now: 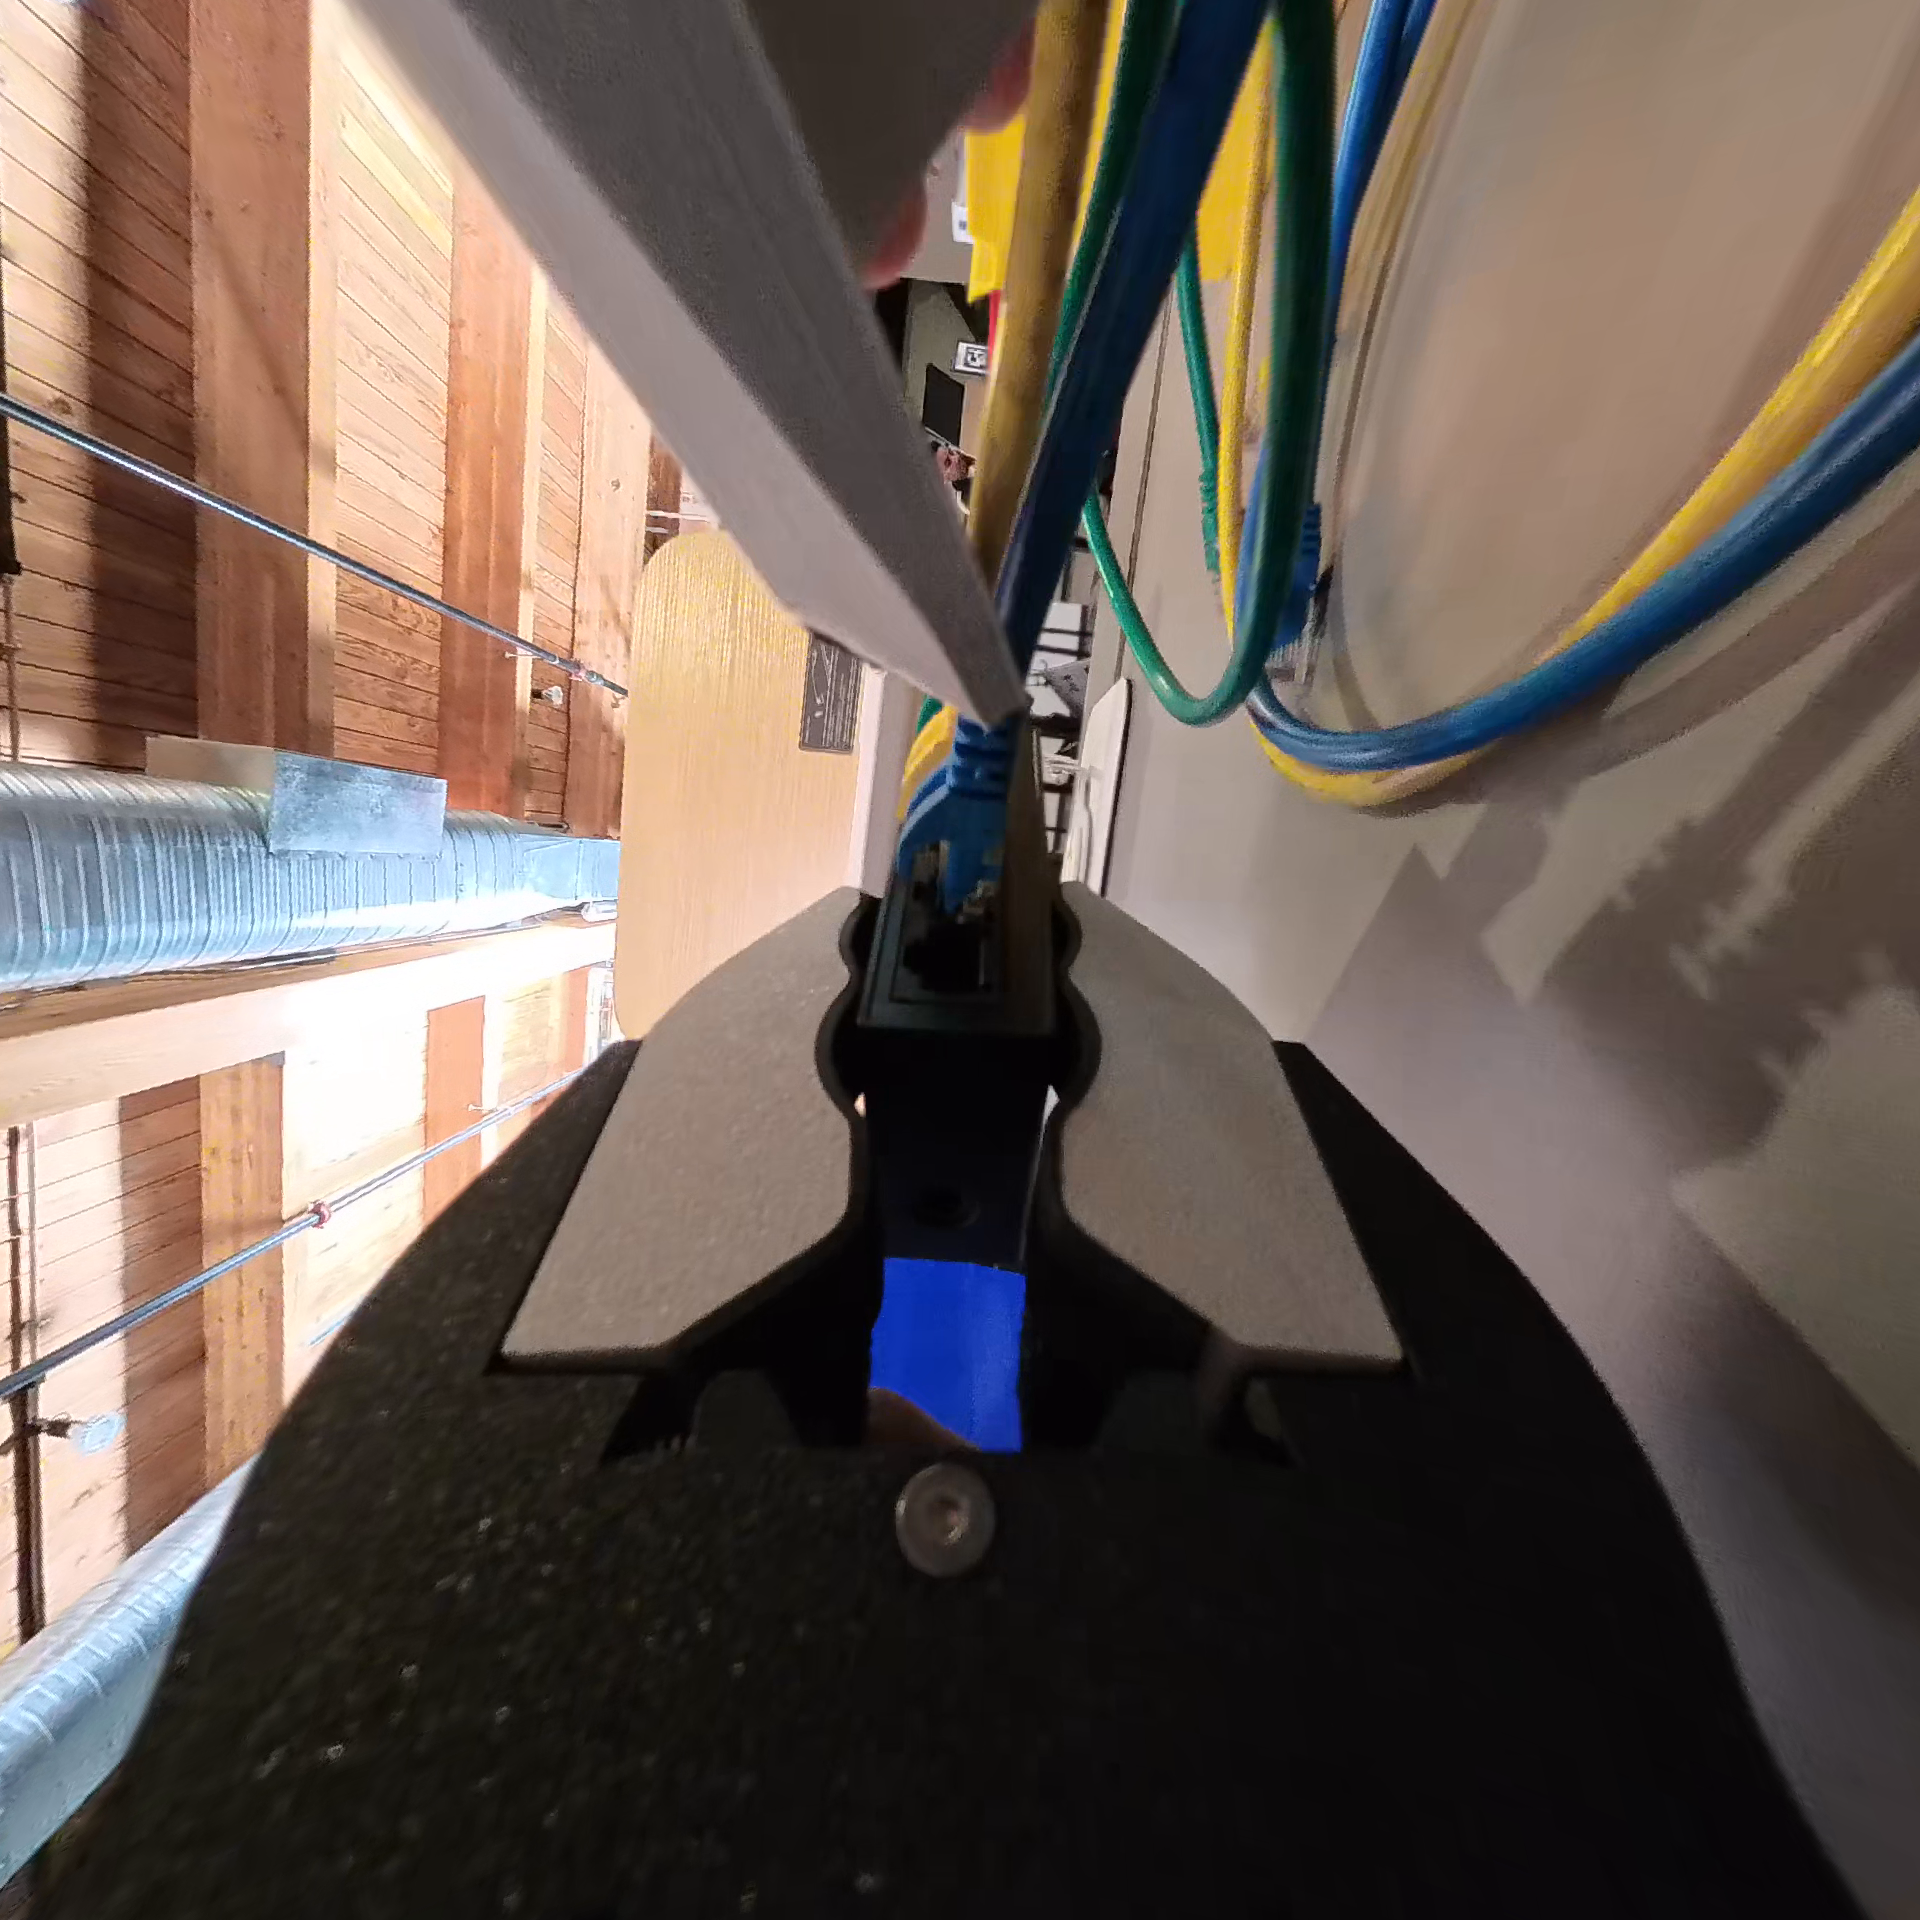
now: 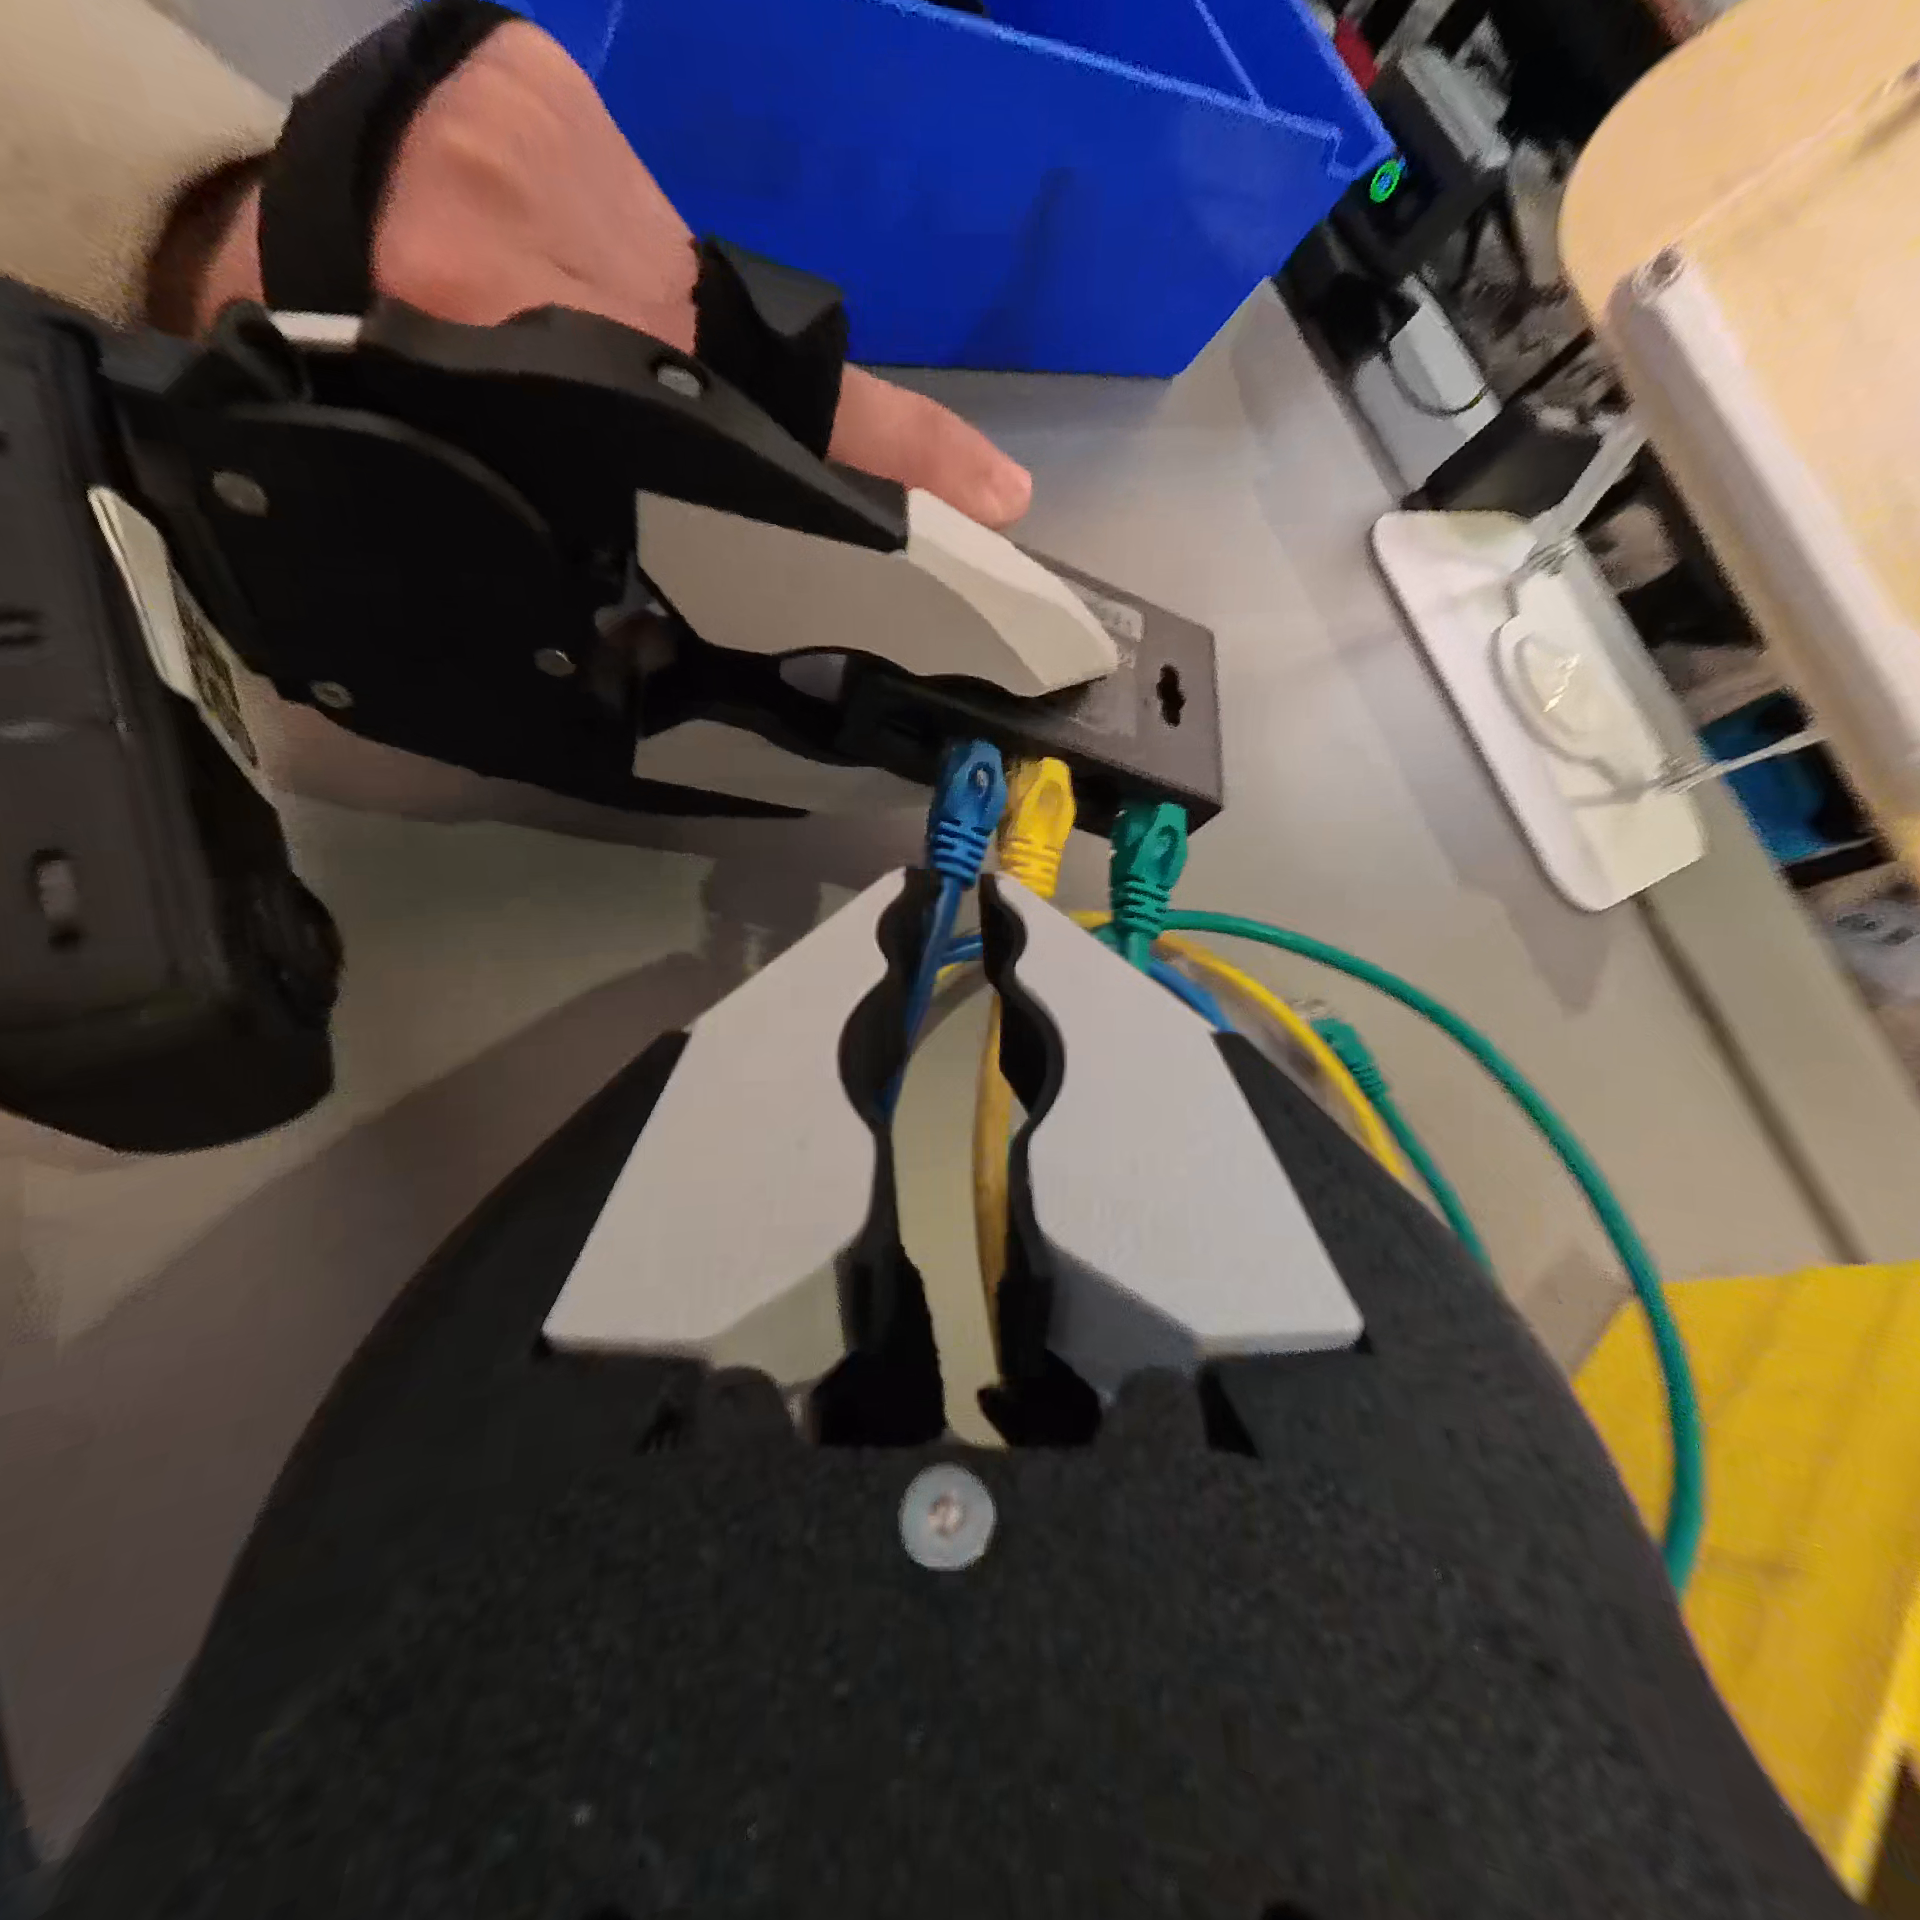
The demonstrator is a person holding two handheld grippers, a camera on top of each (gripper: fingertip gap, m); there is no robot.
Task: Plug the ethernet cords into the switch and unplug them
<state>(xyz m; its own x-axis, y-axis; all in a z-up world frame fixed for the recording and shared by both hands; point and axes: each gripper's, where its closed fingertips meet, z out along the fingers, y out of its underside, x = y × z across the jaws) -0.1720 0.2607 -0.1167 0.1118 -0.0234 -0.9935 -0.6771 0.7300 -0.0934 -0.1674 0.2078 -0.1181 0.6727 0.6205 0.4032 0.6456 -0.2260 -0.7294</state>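
In the left wrist view the left gripper pinches the black switch between its grey fingers, a blue cord plugged into it. In the right wrist view the right gripper has its fingers nearly together around the blue cord just below its plug — yellow cord and green cord sit plugged alongside in the switch, held above the grey table.

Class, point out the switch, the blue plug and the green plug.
switch (image 2: 1169, 717), right wrist view, on its black end face.
blue plug (image 2: 961, 805), right wrist view, on its boot.
green plug (image 2: 1146, 862), right wrist view, on its boot.
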